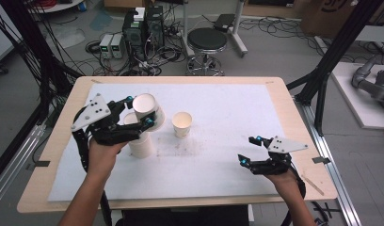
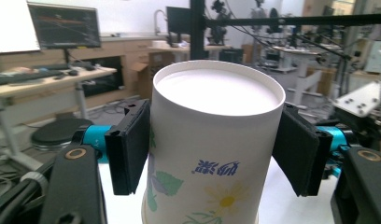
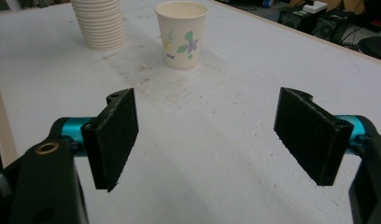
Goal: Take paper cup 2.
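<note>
A: Left gripper (image 1: pixel 136 112) clamped on a paper cup (image 1: pixel 145 107), both pads pressed on the wall a little below the rim. The cup is held tilted in the air above the stack of cups (image 1: pixel 140 143), over the left half of the table, nearer its far edge than its near one. In the left gripper view the same paper cup (image 2: pixel 212 154) sits square between the pads, its mouth round, not pinched.

B: Handling?

A: My guess: very light, thin-walled, easily crushed. The rolled rim is the stiffest part, so a grip just under it, as now, looks right. Lower down the wall would probably buckle. The printed surface looks smooth, so a loose hold may slip; moderate squeeze only.

B: Right side?

A: Right gripper (image 1: pixel 251 149) resting low near the table's near right corner, jaws wide apart, nothing between them. Its own view looks across the white sheet (image 3: pixel 212 130) to a single upright cup (image 3: pixel 181 33) and the stack of cups (image 3: pixel 100 23).

B: Anything else?

A: That single cup (image 1: pixel 181 123) stands just right of the stack, apart from it.
</note>
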The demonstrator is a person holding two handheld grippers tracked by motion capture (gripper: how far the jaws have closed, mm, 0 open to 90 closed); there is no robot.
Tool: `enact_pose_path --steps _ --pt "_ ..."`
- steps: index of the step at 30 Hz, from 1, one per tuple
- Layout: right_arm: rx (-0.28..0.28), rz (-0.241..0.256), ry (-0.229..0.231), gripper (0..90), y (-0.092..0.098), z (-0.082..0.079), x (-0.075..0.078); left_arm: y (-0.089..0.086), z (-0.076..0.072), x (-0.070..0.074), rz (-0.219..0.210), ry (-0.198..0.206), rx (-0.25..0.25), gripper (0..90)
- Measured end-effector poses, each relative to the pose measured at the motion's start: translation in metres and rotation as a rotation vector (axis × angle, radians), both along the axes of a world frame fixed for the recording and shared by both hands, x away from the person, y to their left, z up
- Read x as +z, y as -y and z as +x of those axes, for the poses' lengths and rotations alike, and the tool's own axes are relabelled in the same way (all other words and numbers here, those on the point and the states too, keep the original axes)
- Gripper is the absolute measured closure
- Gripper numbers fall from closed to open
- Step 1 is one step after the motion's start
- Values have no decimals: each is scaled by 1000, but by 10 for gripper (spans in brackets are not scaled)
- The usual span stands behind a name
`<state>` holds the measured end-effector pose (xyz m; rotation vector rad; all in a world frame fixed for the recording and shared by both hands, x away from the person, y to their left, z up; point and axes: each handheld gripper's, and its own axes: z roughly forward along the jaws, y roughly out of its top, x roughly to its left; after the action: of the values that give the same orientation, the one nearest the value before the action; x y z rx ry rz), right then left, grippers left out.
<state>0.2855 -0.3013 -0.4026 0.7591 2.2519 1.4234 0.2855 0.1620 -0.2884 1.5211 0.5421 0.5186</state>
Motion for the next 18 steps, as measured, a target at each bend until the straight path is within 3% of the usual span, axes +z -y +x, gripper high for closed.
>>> enact_pose_path --steps 13,18 --pt "4 10 0 225 -3 5 2 30 -1 -34 14 -60 -107 328" --pt "22 3 -7 225 -10 9 1 37 0 -47 25 -84 -119 328"
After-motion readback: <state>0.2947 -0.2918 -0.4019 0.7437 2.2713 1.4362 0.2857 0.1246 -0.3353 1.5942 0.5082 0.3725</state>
